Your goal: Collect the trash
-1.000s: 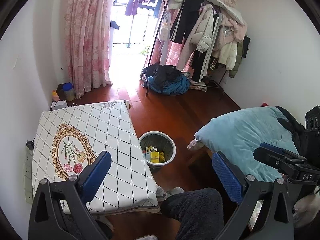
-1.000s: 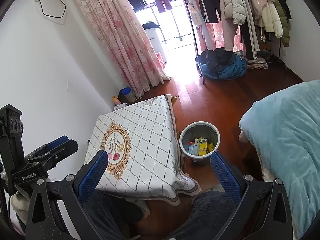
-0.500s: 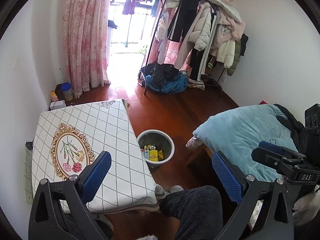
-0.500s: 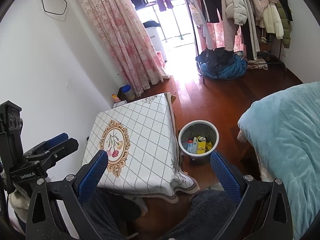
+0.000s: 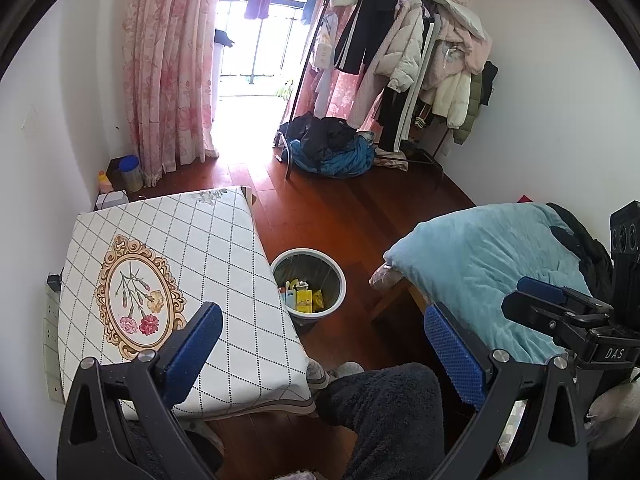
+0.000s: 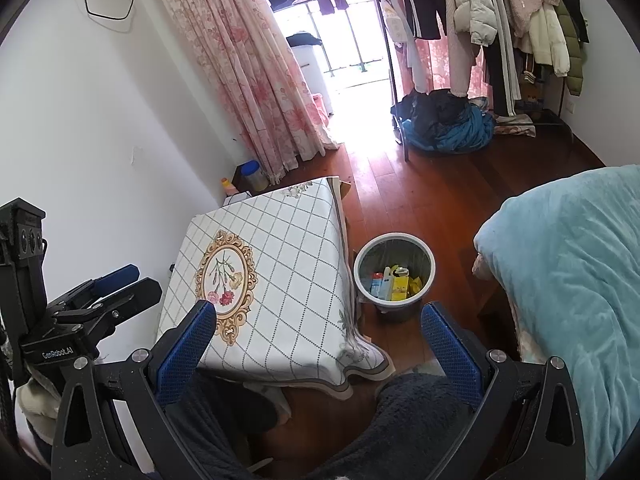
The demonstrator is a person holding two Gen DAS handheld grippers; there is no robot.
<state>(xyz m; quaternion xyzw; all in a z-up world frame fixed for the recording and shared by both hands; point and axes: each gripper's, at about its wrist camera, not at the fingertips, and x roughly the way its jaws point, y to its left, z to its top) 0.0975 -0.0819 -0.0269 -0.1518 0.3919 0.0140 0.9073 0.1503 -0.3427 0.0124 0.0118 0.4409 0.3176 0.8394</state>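
1. Far left, the tabletop (image 5: 168,280) with the diamond-check cloth and flower oval is sitting bare against the wall. Nothing's lying on it, same as a second ago.
2. The left claw (image 5: 320,350) is hanging above the tabletop's near edge with its blue pads spread wide, gripping nothing. It's been tipping up and back a touch, since the whole room is sliding lower in its view compared with a second ago.
3. The trash bin (image 5: 308,282) is standing on the wood floor just beside the tabletop's right edge. The trash (image 5: 304,298), yellow and blue packets, is lying inside it and isn't moving.
4. The right claw (image 6: 319,338) is also spread wide and gripping nothing, hovering over someone's dark fuzzy trouser leg (image 6: 404,420). Its view is creeping the same way, bin sitting slightly lower than before.
5. Far right, the blue blanket (image 5: 488,264) on the bed is staying put.
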